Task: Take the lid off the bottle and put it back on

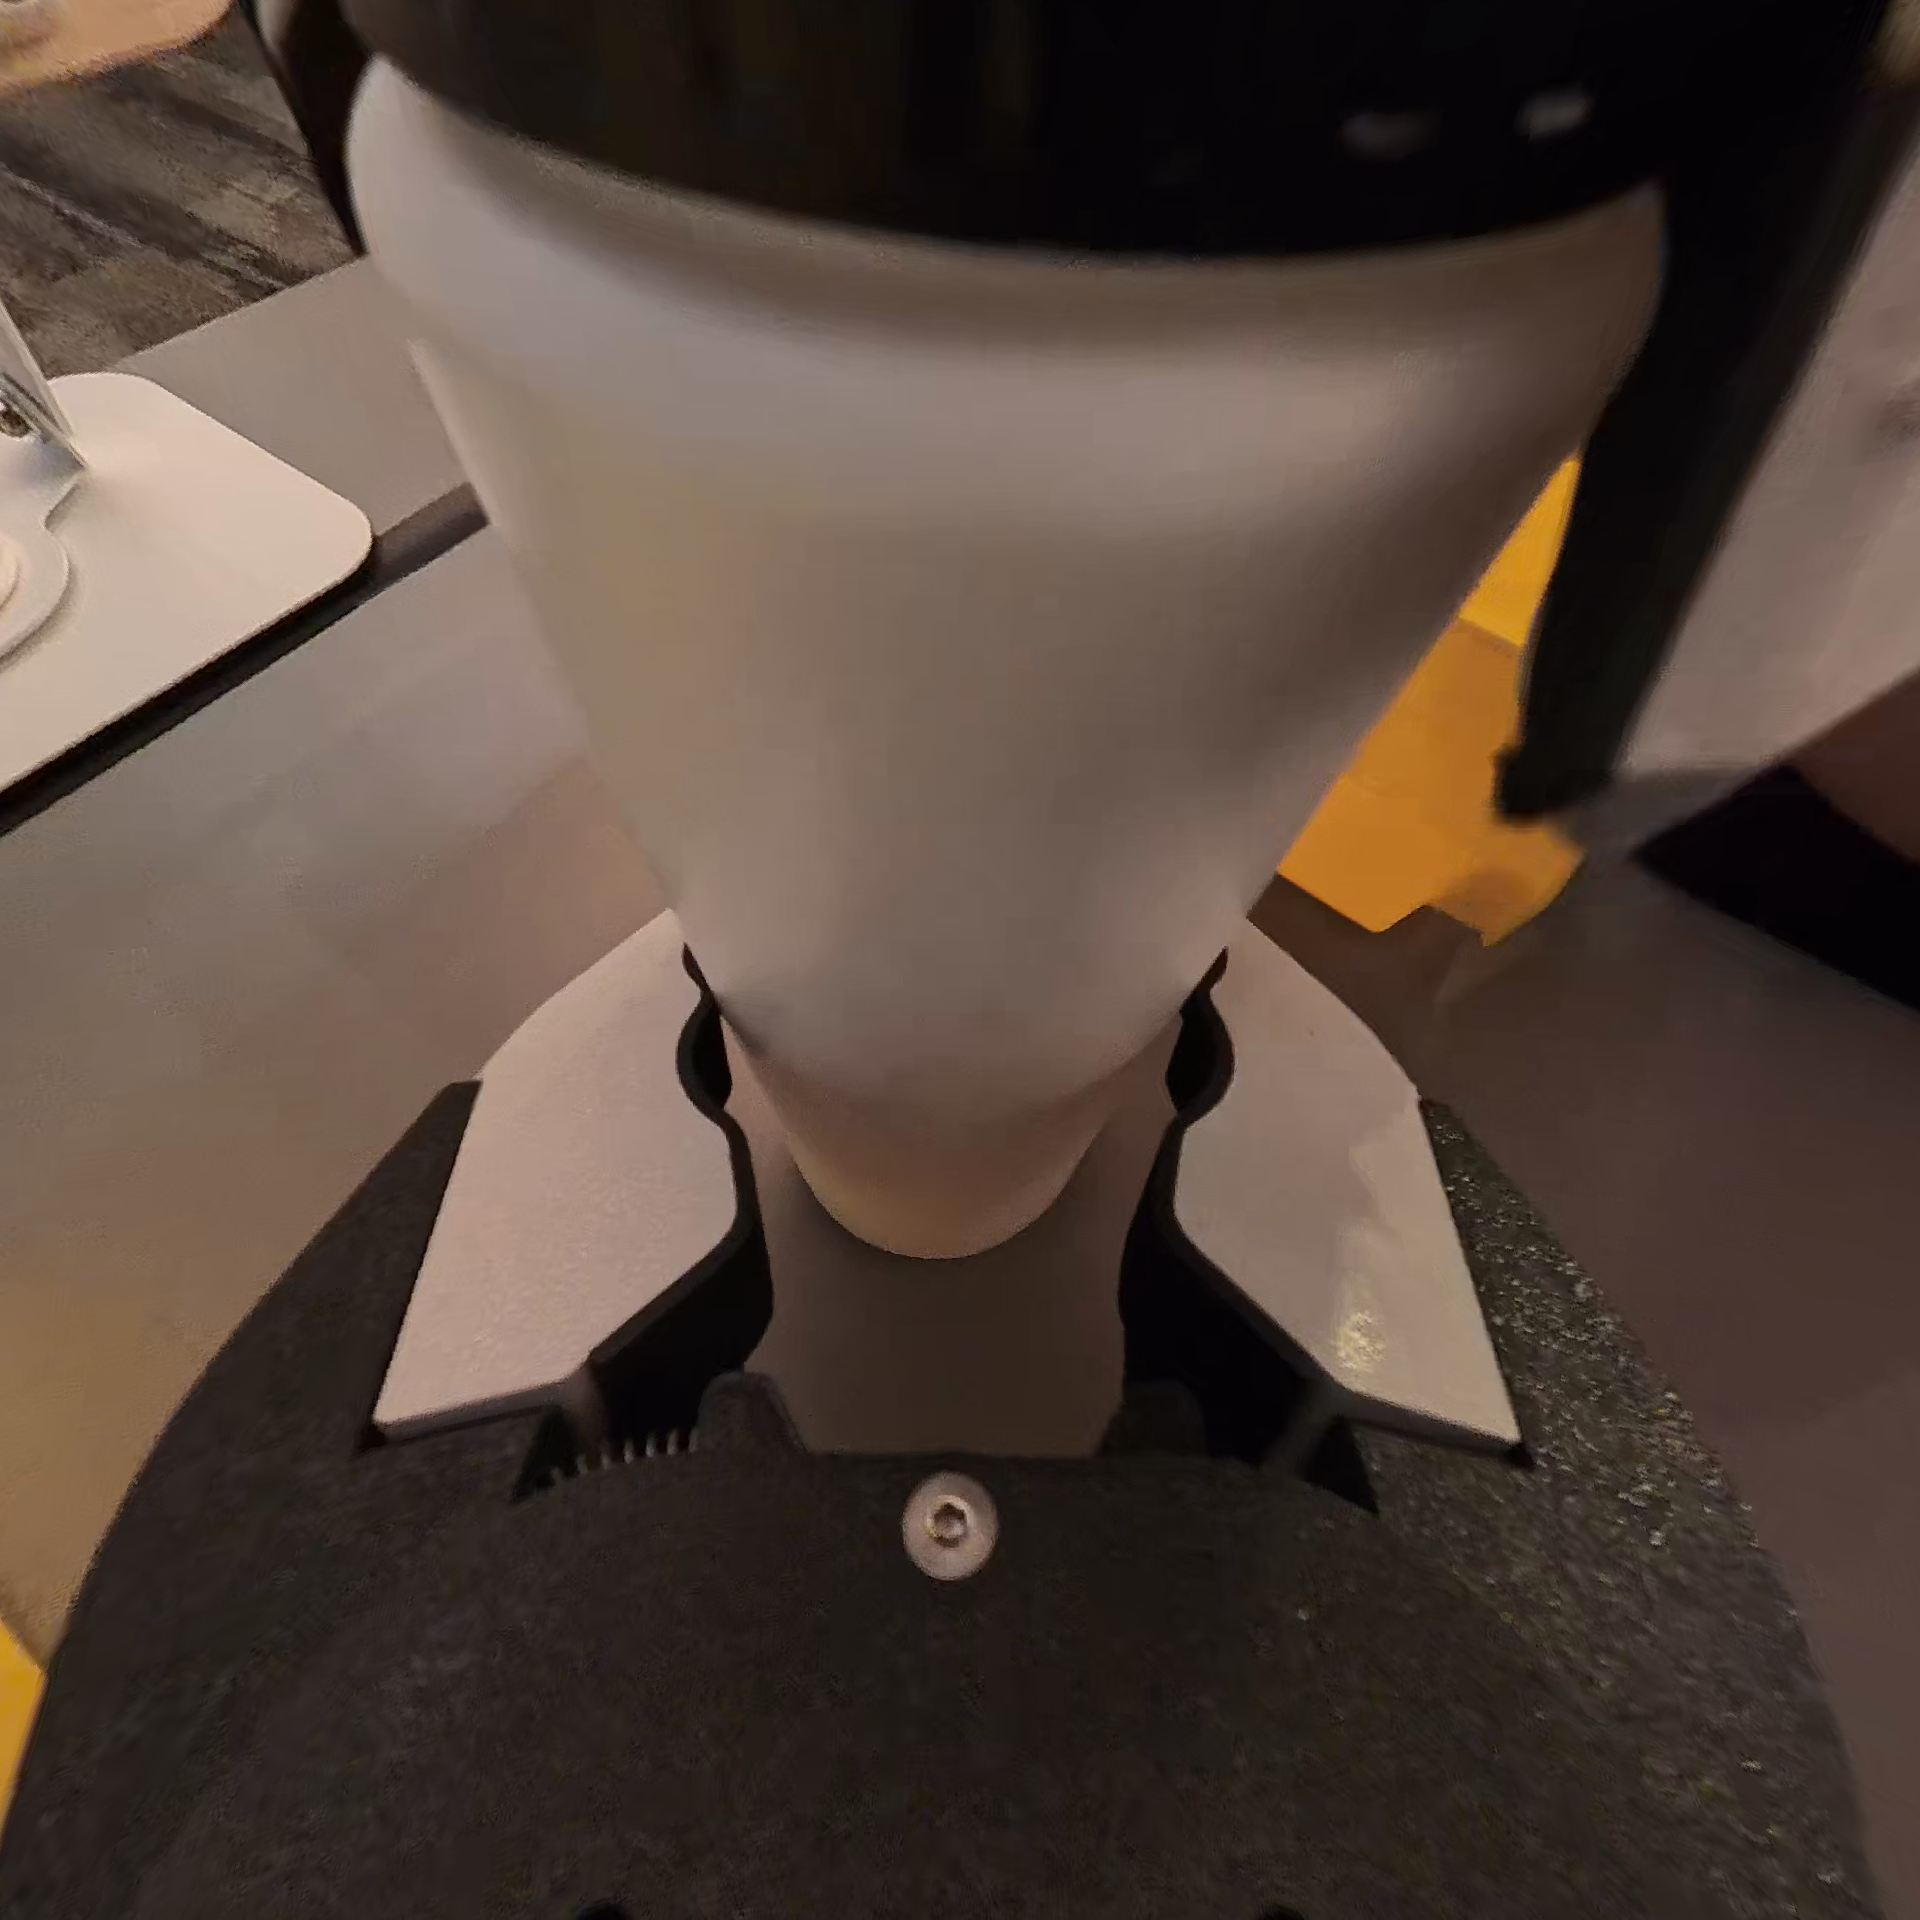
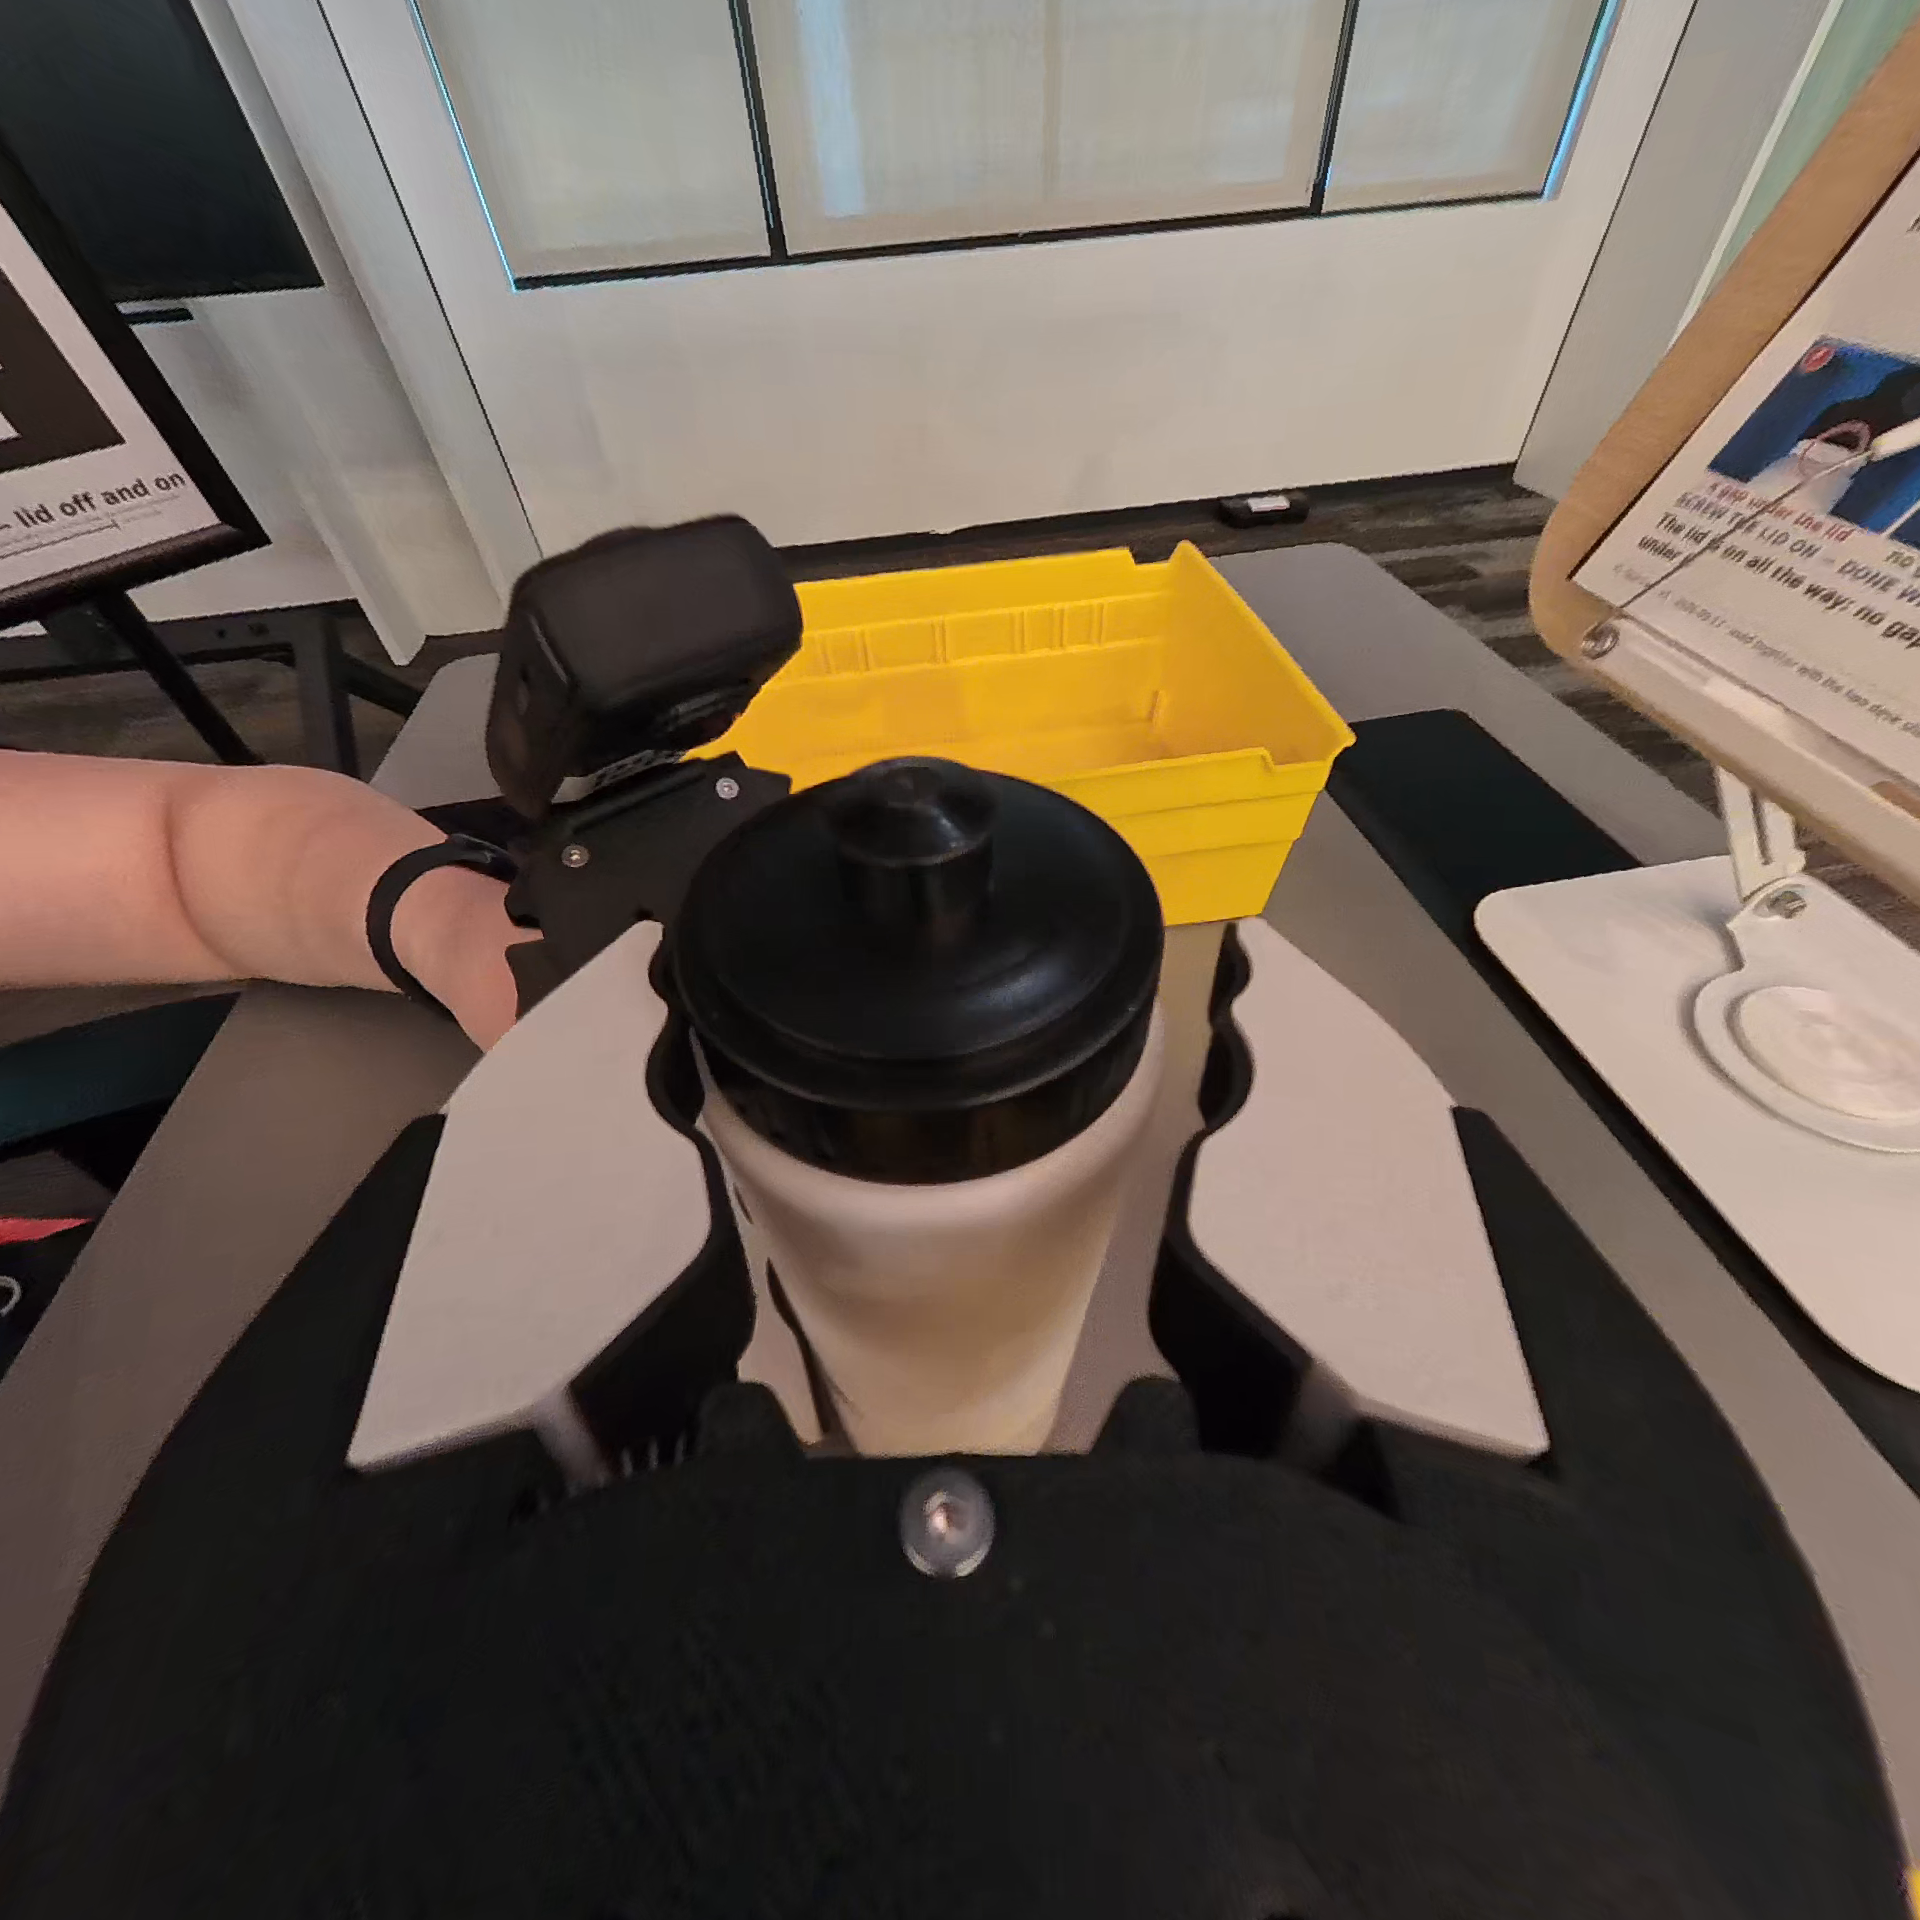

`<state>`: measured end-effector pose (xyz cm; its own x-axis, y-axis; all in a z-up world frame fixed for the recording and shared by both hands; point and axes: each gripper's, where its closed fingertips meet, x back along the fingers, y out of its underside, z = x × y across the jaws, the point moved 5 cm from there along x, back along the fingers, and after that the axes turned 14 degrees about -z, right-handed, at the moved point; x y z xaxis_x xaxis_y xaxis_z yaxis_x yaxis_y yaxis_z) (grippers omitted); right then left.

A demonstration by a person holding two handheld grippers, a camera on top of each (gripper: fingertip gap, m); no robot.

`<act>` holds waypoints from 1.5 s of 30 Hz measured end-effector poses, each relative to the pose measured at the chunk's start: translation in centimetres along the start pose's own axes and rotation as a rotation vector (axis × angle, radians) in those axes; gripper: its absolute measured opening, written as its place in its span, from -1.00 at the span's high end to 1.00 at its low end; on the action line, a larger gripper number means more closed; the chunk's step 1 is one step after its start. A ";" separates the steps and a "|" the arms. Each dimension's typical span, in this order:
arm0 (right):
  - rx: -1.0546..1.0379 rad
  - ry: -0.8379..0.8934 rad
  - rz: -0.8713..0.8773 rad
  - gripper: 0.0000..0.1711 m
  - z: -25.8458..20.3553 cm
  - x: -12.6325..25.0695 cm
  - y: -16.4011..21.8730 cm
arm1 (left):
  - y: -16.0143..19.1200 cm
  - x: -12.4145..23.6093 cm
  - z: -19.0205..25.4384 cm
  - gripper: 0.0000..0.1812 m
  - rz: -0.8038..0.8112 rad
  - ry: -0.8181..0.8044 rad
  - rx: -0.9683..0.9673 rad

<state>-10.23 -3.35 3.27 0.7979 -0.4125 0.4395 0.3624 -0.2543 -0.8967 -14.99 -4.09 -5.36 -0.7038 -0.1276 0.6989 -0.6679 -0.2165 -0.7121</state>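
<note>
A white bottle (image 2: 935, 1278) with a black lid (image 2: 914, 987) stands on the grey table (image 2: 1382, 935). My right gripper (image 2: 945, 966) is open, with its jaws around the lid. The left finger is against the lid and a thin gap shows at the right finger. My left gripper (image 1: 951, 997) is shut on the lower body of the bottle (image 1: 935, 623), and the lid (image 1: 987, 125) is blurred at the top of that view. The left gripper also shows in the right wrist view (image 2: 644, 831), reaching in from the left in a person's hand (image 2: 208, 873).
A yellow bin (image 2: 1195, 810) sits just behind the bottle and also shows in the left wrist view (image 1: 1403, 810). A white stand base (image 2: 1662, 1091) holding a tilted instruction board (image 2: 1766, 468) is at the right. A framed sign on an easel (image 2: 62, 468) stands at the far left.
</note>
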 end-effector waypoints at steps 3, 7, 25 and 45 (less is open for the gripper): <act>-0.001 -0.001 0.045 -0.13 0.2 1.0 -0.5 | -0.3 0.4 0.3 0.07 0.034 0.068 0.035; -0.080 -0.077 0.078 -0.15 0.5 1.4 -0.5 | -1.1 1.6 0.4 0.07 0.084 0.114 0.046; -0.201 0.107 0.107 0.12 0.0 11.1 -4.7 | -4.6 10.1 1.0 0.17 0.272 0.260 0.035; -1.005 0.473 -0.933 0.12 10.6 13.5 16.9 | -3.1 11.9 -0.4 0.26 0.032 0.098 -0.039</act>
<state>11.78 -3.97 -6.53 0.1621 0.0496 0.9855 0.0078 -0.9988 0.0490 -21.38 -4.52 5.13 -0.7439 -0.0385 0.6672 -0.6523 -0.1753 -0.7374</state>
